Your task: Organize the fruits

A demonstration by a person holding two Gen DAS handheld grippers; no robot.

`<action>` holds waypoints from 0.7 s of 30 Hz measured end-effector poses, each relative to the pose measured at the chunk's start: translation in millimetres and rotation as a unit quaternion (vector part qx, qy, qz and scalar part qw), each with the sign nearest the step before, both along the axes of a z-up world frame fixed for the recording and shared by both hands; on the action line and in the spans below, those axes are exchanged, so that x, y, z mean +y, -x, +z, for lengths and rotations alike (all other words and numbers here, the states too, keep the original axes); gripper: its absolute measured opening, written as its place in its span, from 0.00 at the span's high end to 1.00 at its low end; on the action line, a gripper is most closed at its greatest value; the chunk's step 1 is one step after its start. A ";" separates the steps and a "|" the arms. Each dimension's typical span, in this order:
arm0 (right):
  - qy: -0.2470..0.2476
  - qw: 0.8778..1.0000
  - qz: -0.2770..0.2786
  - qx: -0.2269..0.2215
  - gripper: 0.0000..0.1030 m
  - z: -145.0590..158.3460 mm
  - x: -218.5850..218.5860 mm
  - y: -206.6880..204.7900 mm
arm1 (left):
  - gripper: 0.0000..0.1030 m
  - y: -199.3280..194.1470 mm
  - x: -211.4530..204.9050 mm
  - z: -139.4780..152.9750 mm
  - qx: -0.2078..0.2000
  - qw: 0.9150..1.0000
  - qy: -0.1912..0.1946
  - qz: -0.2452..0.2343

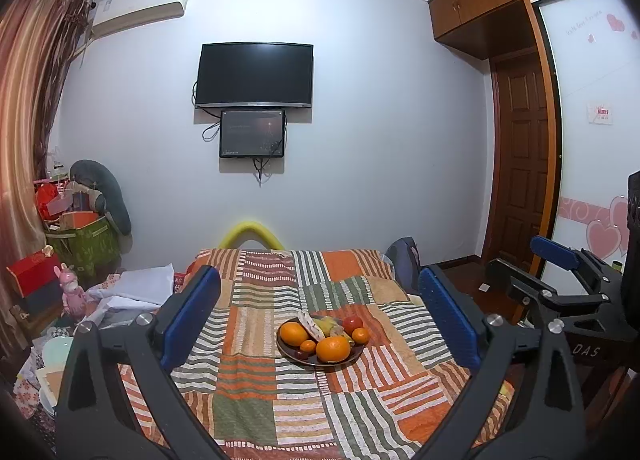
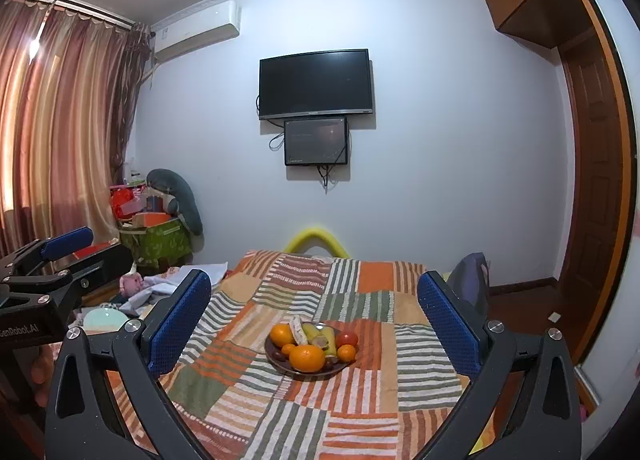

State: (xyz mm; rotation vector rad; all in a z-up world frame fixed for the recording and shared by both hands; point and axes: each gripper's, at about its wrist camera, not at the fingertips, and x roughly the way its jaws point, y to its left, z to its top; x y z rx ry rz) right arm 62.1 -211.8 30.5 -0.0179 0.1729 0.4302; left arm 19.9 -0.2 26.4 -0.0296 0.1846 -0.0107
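A dark round plate sits in the middle of the bed on a striped patchwork blanket. It holds two large oranges, small oranges, a red fruit and bananas. My left gripper is open and empty, well short of the plate. My right gripper is open and empty, also short of the plate. The right gripper also shows at the right of the left wrist view; the left gripper shows at the left of the right wrist view.
A TV and a smaller screen hang on the far wall. Boxes, a green bin and clutter fill the floor left of the bed. A wooden door and wardrobe stand to the right.
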 end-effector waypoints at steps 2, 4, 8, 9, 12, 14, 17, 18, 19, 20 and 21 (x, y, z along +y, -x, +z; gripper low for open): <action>0.000 1.000 0.001 0.001 0.00 0.2 0.3 0.3 | 0.02 0.1 0.5 -0.4 0.001 1.000 0.002 0.000; 0.001 1.000 0.001 0.001 0.00 -0.5 -0.3 0.7 | 0.02 0.1 0.5 -0.6 0.002 1.000 0.003 0.000; 0.000 1.000 0.001 0.001 0.00 0.3 -0.4 2.2 | 0.02 -1.1 0.7 -1.0 0.002 1.000 0.005 -0.001; 0.001 1.000 0.002 0.000 0.00 0.9 -0.4 2.7 | 0.02 -1.1 0.5 -1.2 0.002 1.000 0.005 -0.001; 0.004 1.000 0.001 -0.002 0.00 1.5 0.0 3.7 | 0.02 -1.1 0.6 -1.2 0.002 1.000 0.005 -0.001; 0.004 1.000 0.001 -0.001 0.00 2.1 -0.2 3.8 | 0.01 -1.1 0.6 -1.1 0.003 1.000 0.006 -0.001; 0.004 1.000 0.000 -0.001 0.00 2.4 0.1 4.4 | 0.01 -1.3 -0.5 -1.8 0.004 1.000 0.007 -0.002; 0.004 1.000 0.000 -0.001 0.00 2.5 0.1 4.3 | 0.01 -1.3 -0.4 -1.7 0.004 1.000 0.007 -0.002; 0.003 1.000 0.000 0.000 0.00 3.1 0.0 4.6 | 0.01 -1.1 -1.0 -1.9 0.004 1.000 0.006 -0.002; 0.004 1.000 0.000 -0.001 0.00 2.5 0.0 4.2 | 0.01 -1.2 -1.2 -2.0 0.003 1.000 0.006 -0.002; 0.004 1.000 -0.001 0.000 0.00 2.9 -0.1 4.4 | 0.01 -1.1 -1.7 -2.5 0.003 1.000 0.006 -0.002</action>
